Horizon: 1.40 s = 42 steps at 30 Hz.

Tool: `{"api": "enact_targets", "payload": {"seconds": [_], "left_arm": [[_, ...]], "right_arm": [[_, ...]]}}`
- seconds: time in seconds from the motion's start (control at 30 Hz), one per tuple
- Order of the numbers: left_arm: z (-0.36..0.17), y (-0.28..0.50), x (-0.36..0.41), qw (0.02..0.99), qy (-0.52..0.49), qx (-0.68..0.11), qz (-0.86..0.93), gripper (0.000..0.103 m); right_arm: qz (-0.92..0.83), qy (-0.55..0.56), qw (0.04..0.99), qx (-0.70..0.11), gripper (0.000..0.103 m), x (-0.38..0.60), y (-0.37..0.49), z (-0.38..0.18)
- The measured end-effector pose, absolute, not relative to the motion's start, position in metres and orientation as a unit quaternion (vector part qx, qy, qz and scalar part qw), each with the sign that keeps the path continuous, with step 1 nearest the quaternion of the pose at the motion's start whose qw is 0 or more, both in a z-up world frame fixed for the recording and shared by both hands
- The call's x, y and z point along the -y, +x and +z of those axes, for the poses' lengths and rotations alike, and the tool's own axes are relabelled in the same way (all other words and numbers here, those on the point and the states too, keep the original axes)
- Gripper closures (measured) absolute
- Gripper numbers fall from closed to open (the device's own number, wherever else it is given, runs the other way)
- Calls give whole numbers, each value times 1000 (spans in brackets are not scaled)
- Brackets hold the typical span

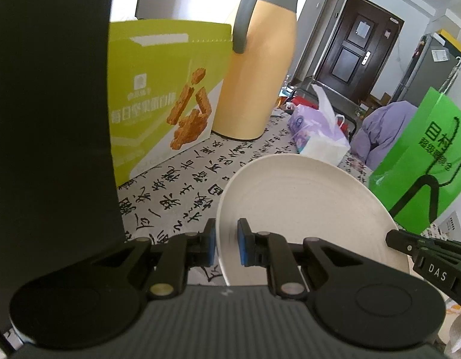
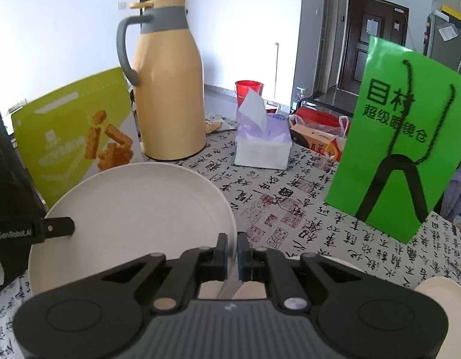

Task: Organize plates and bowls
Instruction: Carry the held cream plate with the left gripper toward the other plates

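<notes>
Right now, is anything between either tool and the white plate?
No. Both tools already grip the white plate: the left tool clamps its left rim, the right tool its right rim. Nothing visible sits between pads and rim.

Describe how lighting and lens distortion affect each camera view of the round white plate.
Left wrist view: the round white plate is evenly lit, a dark out-of-focus mass fills the left, edges curve. Right wrist view: the plate looks soft, the wall behind the yellow thermos jug is washed out.
</notes>
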<state>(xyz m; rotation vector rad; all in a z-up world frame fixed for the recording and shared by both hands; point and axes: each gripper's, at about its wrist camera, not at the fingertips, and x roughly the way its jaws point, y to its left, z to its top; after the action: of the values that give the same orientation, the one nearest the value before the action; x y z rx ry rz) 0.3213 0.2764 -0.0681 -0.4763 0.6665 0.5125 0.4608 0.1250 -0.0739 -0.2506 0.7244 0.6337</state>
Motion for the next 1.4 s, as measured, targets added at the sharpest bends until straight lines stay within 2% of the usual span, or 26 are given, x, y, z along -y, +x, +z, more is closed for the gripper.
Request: {"api": "enact_targets", "payload": {"seconds": [0.63,1.4], "left_arm": [[-32,281,-248,899,-222,-292,238,88],[2,226,-204,920,-213,-252,211,89]], "right_arm": [[298,-117,893,-316,97,-93,413,-39],[300,-56,910,-279,97,-28,351,3]]}}
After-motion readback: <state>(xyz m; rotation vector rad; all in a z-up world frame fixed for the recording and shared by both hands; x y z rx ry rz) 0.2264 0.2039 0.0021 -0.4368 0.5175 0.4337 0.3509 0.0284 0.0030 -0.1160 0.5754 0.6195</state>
